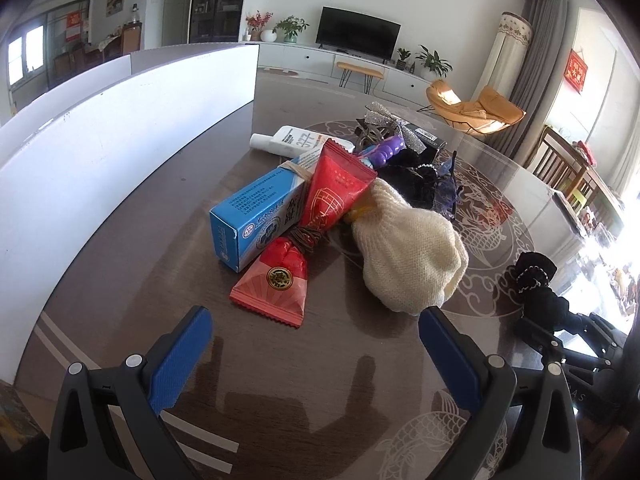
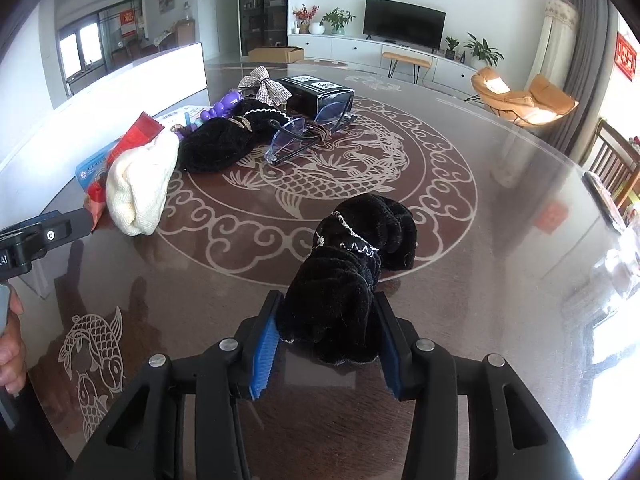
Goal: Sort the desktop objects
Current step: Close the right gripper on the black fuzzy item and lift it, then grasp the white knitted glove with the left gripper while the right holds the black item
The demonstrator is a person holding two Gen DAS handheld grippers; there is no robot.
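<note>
My right gripper (image 2: 326, 336) clamps a black velvet scrunchie (image 2: 352, 264) with a silver chain. Ahead lie a cream knit pouch (image 1: 408, 252), red packet (image 1: 316, 232), blue box (image 1: 256, 220), and glasses (image 2: 304, 136), piled together.

— What lies ahead of my left fingers (image 1: 195, 354)?

— A sachet (image 1: 276, 280) nearest on the counter (image 1: 132, 280), leaning over a carton (image 1: 256, 216); a knit pouch (image 1: 412, 256) lies to its right, a tube (image 1: 292, 140) behind.

— And on my right?

— A scrunchie (image 2: 352, 264) sits between my right fingers (image 2: 266, 336), well apart from the heap; the glasses (image 2: 304, 136) lie beyond it, a box (image 2: 316, 88) behind them.
</note>
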